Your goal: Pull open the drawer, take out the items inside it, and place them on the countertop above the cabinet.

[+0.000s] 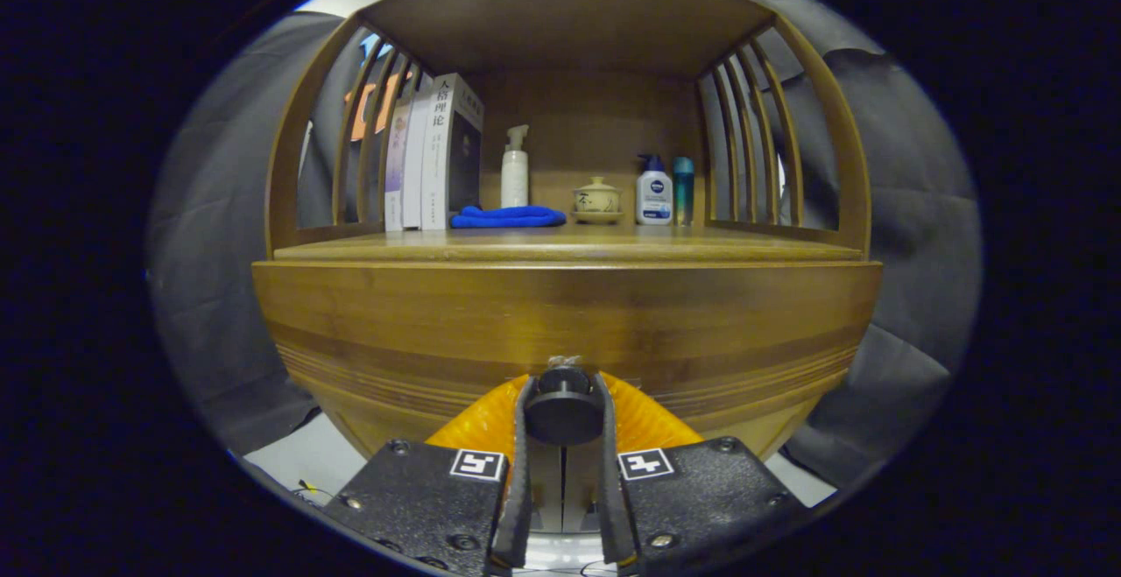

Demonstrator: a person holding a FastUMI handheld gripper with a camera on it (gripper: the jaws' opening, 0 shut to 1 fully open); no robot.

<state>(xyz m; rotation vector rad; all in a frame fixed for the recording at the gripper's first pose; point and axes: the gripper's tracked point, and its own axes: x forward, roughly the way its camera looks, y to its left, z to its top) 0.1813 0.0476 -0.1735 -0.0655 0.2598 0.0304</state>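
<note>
Fingers of the gripper [563, 402] pressed in from both sides on the small round dark knob [563, 408], pinching it at its rim, with the knob's short neck running to the wide brown wooden drawer front [560, 323] straight ahead at twelve o'clock. Drawer apparently closed or barely started, its face flush under the flat wooden countertop [560, 249], so contents hidden and the pull judged as the step in hand. Knob likely hard, smooth and a little slippery, so best held deep, close behind its cap where the neck narrows, then drawn straight back along the fingers' line; wooden drawer probably stiff at first and fairly heavy, liable to jam if tugged off-axis. On the countertop beyond, within the slatted wooden shelf frame [753, 139]: upright white-spined books [433, 152] at eleven o'clock, a folded blue cloth [508, 217] lying just right of them, a tall white pump bottle [515, 170] behind the cloth near twelve, a small cream lidded ceramic cup [597, 200] on a saucer just past twelve, a white bottle with a blue cap [654, 192] and a slim teal cylinder [683, 189] at one o'clock. Bare front strip of countertop, ahead of these, looks the likeliest landing place.
</note>
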